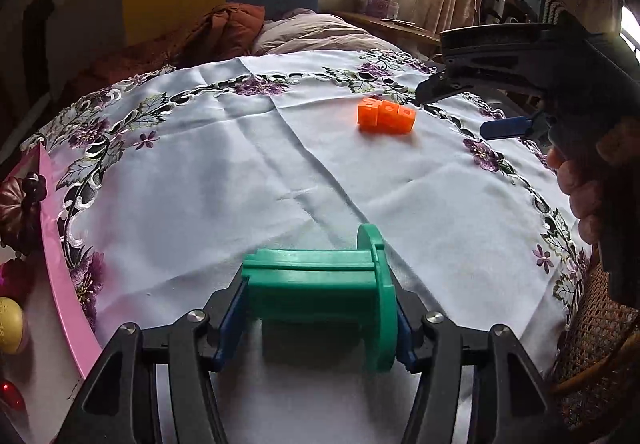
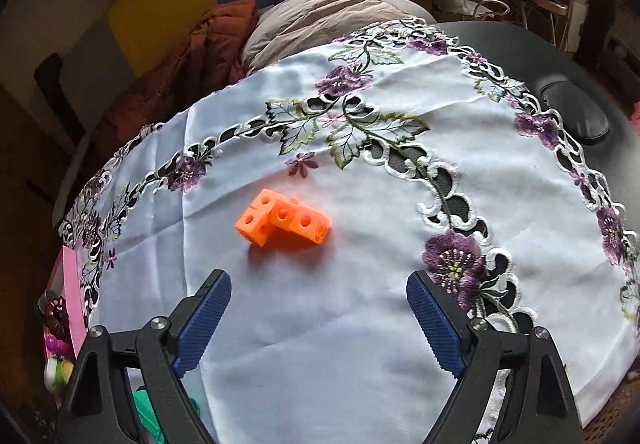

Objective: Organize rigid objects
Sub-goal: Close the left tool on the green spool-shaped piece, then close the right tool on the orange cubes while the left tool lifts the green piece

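My left tongs (image 1: 320,318) squeeze one green spool (image 1: 320,284). It sits crosswise between the two blue pads, one pad on each end, so its long way runs from side to side. The big round end is on the right. The spool is low over the cloth (image 1: 200,171); I cannot tell if it touches.

My right tongs (image 2: 319,320) are wide open and hold nothing. One orange block piece (image 2: 282,222) lies on the cloth straight ahead of them, a bit to the left of the middle. It looks like four small cubes stuck together in an L shape. Its long side runs across, left to right, so I think my open pads could close on its two ends.

From my left tongs the orange piece (image 1: 386,115) is far ahead and to the right. My right tongs (image 1: 472,111) hang just beside it there. So the right hand is much nearer to it, and I think that hand should go for it.

I count one green spool, one orange piece, and two tongs.
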The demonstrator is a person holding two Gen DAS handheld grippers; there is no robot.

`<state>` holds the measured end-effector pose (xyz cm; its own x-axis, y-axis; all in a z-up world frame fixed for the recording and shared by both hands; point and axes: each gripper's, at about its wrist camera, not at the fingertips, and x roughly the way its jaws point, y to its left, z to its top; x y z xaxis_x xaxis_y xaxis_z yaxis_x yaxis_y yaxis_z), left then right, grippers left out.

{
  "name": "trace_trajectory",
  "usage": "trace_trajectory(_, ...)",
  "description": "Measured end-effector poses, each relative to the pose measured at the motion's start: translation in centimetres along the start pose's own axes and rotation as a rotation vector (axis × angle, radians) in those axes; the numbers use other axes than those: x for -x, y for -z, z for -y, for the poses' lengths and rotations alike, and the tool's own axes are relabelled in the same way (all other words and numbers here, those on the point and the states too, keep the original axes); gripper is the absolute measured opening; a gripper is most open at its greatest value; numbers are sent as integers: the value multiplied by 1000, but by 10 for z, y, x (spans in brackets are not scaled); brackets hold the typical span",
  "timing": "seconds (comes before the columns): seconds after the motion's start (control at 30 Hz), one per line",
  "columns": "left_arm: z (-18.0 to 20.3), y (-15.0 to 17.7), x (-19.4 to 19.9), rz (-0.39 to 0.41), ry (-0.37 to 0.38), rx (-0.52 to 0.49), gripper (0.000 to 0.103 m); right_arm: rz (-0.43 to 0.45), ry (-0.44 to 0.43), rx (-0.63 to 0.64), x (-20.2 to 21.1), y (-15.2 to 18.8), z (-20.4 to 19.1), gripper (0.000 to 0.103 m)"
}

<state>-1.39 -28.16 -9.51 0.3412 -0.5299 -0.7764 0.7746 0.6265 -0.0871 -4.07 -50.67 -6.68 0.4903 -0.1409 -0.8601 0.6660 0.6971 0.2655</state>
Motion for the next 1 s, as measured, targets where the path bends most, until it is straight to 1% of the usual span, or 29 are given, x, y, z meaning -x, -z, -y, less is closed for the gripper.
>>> trace_trajectory(0.07, 1, 1, 0, 8, -2, -1, 60, -12, 3, 0, -9, -5, -6, 90)
trace_trajectory(0.2, -1, 2, 1, 16, 6, 13, 60, -19, 36, -10, -28, -21, -19, 90)
trace_trajectory(0.3, -1, 2, 2, 21, 7, 17, 60, -16, 70, -11, -42, -33, -29, 90)
trace_trajectory(0.43, -2, 3, 2, 25, 11, 25, 60, -28, 108, -7, -63, -41, -39, 90)
trace_trajectory(0.47, -1, 3, 2, 26, 10, 24, 60, -37, 113, 2, -69, -41, -41, 87)
trace_trajectory(0.5, -1, 3, 2, 26, 9, 24, 60, -54, 121, 21, -75, -40, -44, 72)
trace_trajectory(0.53, -1, 3, 2, 27, 10, 24, 60, -48, 148, 52, -76, -39, -47, 72)
trace_trajectory(0.57, -2, 3, 2, 28, 11, 25, 60, -40, 152, 81, -75, -37, -51, 71)
trace_trajectory(0.7, -1, 3, 1, 33, 8, 24, 60, -66, 73, 171, -64, -27, -61, 71)
trace_trajectory(0.77, -1, 3, 2, 35, 9, 24, 60, -111, -19, 240, -58, -15, -70, 71)
trace_trajectory(0.8, -2, 3, 2, 34, 11, 27, 60, -125, -49, 276, -55, -8, -74, 71)
trace_trajectory(0.83, -2, 2, 2, 32, 12, 30, 60, -127, -49, 313, -53, 0, -77, 71)
trace_trajectory(0.9, -3, 1, 5, 20, 7, 40, 60, -126, -23, 363, -56, 14, -80, 72)
trace_trajectory(0.93, -4, 1, 7, 16, 7, 51, 60, -99, -16, 382, -55, 19, -80, 72)
trace_trajectory(1.0, -7, 2, 12, 12, -6, 70, 60, -92, -6, 408, -55, 21, -82, 71)
